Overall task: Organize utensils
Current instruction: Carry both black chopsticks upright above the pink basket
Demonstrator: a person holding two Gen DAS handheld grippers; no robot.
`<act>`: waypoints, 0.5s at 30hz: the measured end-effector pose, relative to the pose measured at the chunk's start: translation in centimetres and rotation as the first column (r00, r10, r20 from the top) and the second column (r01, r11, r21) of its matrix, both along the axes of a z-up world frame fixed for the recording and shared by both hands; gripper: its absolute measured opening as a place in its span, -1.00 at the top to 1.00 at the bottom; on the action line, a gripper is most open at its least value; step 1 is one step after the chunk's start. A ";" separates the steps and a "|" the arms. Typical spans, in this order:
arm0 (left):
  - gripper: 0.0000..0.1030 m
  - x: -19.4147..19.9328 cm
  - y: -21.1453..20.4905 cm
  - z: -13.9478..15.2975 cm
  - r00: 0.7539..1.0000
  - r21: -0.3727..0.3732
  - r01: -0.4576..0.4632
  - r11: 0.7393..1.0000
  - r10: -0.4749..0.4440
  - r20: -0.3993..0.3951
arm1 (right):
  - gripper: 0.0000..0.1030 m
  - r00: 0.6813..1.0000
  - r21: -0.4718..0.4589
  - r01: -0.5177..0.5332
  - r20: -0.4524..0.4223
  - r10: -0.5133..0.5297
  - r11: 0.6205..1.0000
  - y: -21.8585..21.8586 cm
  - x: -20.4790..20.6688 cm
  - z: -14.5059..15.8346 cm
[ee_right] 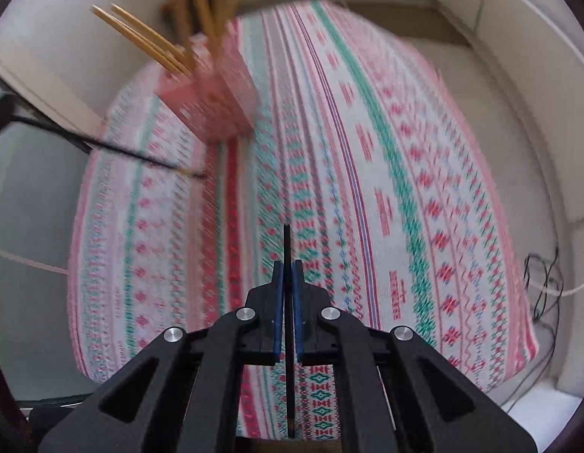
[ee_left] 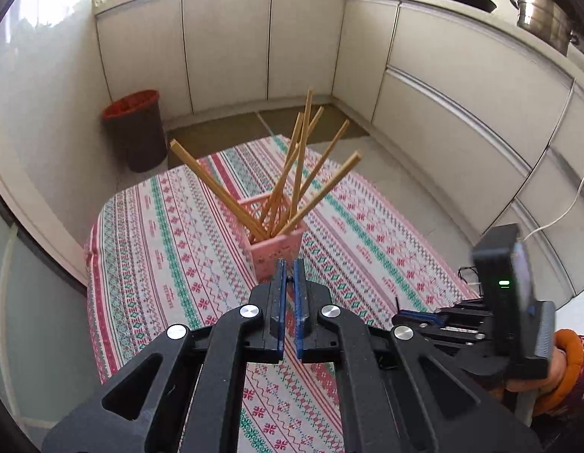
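Observation:
A pink slotted holder (ee_left: 275, 243) stands on the patterned tablecloth (ee_left: 171, 249) with several wooden chopsticks (ee_left: 299, 173) fanned out of it. My left gripper (ee_left: 289, 264) hovers just in front of the holder, jaws nearly closed with nothing between them. My right gripper (ee_right: 288, 264) is shut on a black chopstick (ee_right: 287, 249) that runs straight between its pads. The holder (ee_right: 212, 102) is blurred at the upper left of the right wrist view. A second black chopstick (ee_right: 114, 149) shows there, coming in from the left edge; I cannot tell if it rests on the cloth.
A brown bin with a red liner (ee_left: 135, 128) stands on the floor beyond the table. White cabinets (ee_left: 443, 87) ring the room. The right gripper's body (ee_left: 507, 294) sits at the table's right edge. Cables (ee_right: 544, 283) hang off the table's right side.

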State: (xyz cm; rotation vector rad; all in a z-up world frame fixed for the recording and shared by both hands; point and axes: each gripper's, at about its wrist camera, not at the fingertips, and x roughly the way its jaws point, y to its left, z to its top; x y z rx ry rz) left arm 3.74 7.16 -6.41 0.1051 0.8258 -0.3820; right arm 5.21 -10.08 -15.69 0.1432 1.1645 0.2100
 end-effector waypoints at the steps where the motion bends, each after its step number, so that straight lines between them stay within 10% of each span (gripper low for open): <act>1: 0.95 0.0 0.2 0.3 1.000 -0.004 -0.006 1.000 0.006 0.010 | 0.91 0.999 0.008 -0.012 0.036 0.011 1.000 0.1 -0.3 1.4; 15: 0.95 -1.7 4.6 9.5 0.959 -0.190 -0.110 0.975 0.155 0.239 | 0.91 0.881 0.212 -0.085 0.473 -0.026 0.974 1.7 -2.0 20.3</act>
